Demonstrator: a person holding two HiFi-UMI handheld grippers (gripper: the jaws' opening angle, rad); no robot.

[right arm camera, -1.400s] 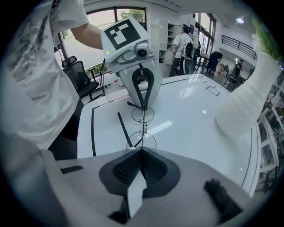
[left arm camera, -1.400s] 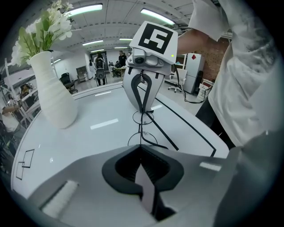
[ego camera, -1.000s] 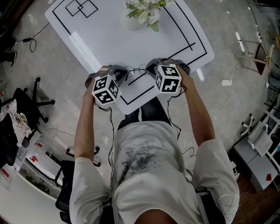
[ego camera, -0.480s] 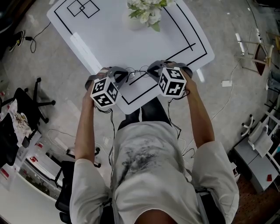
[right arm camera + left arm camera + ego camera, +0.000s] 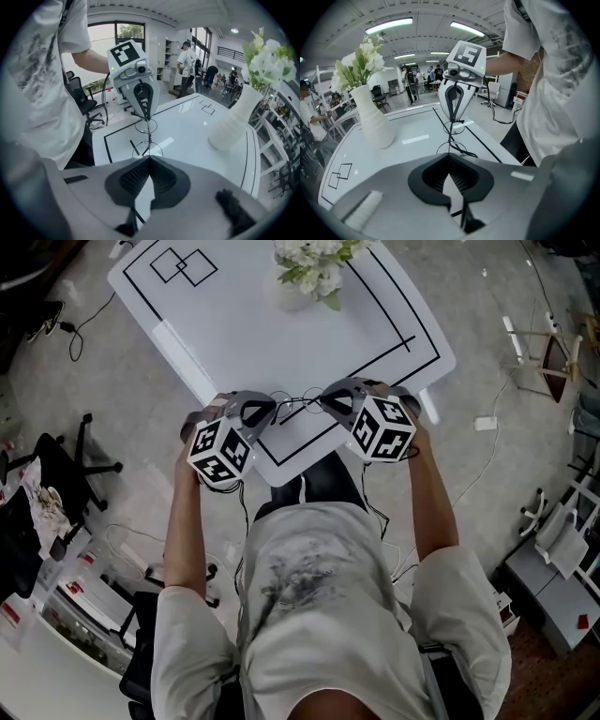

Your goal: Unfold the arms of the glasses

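Between left claw [image 5: 272,405] and right claw [image 5: 326,397] hang glasses [image 5: 299,400], seemingly gripped.

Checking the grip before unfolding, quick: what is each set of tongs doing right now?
Left tongs: closed on the thin black round wire-framed glasses.
Right tongs: closed on the same glasses.

Big open-plan office/lab: swivel chairs [image 5: 77,97], ceiling strip lights [image 5: 389,26].

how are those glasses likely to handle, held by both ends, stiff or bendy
Probably light and a bit springy: the glasses are thin dark wire with round rims. Likely fragile: the left hand-held gripper and right hand-held gripper each pinch a thin end, so pulling hard could bend the frame.
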